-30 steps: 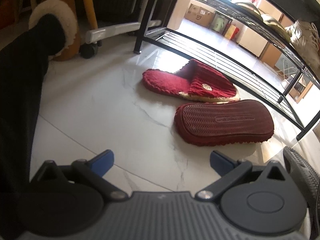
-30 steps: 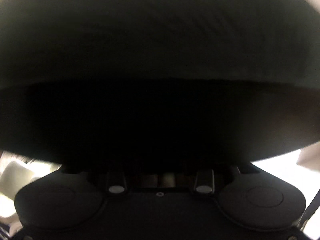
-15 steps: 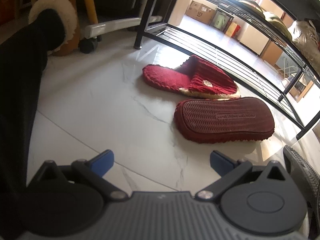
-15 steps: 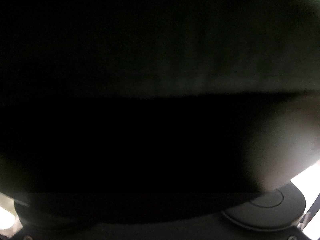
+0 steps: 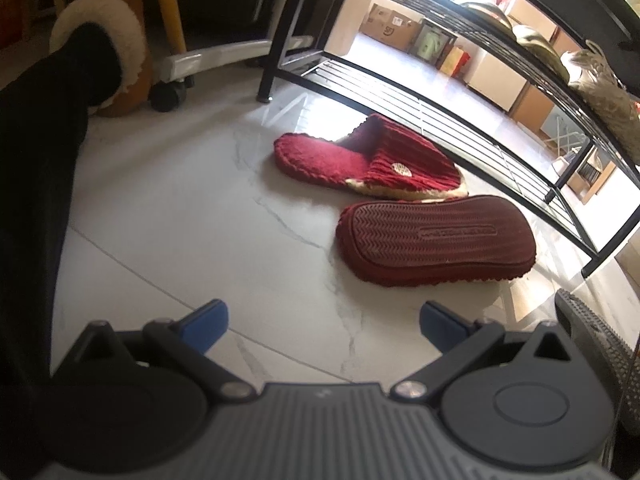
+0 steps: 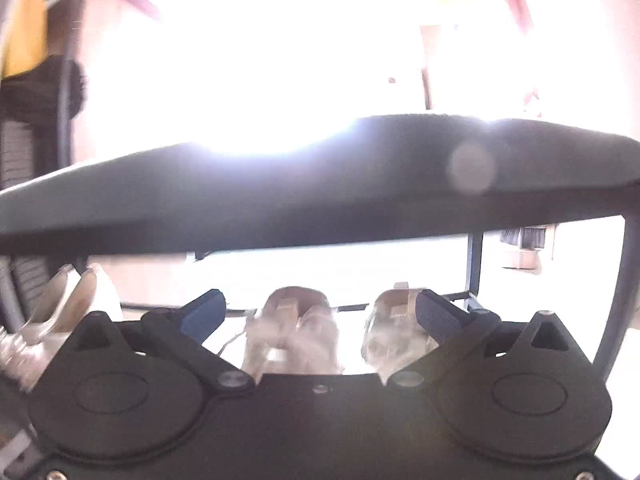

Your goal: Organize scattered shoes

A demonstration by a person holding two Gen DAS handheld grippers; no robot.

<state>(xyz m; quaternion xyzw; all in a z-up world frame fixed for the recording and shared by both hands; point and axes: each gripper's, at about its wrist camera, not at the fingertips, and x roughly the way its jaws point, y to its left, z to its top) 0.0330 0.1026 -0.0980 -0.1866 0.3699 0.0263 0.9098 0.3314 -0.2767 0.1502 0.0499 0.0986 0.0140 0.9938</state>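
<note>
Both grippers gape empty: left gripper [image 5: 322, 324] hovers short of two red slippers [image 5: 436, 236] on the floor, right gripper [image 6: 320, 314] faces pale shoes [image 6: 294, 332] already shelved on the rack [image 6: 320, 184].

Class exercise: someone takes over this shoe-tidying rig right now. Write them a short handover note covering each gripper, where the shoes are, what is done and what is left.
Left gripper: open, empty, aimed down at the floor.
Right gripper: open, nothing between its fingers, facing the shoe rack.
Shoes: two pale shoes sit side by side on a rack shelf just beyond the right gripper. Two red slippers lie on the marble floor in front of the rack: the upright slipper nearer the rack, the overturned slipper, sole up, nearer the left gripper.
Done: some shoes already shelved.
Left: both red slippers; the overturned one probably needs flipping first.
</note>
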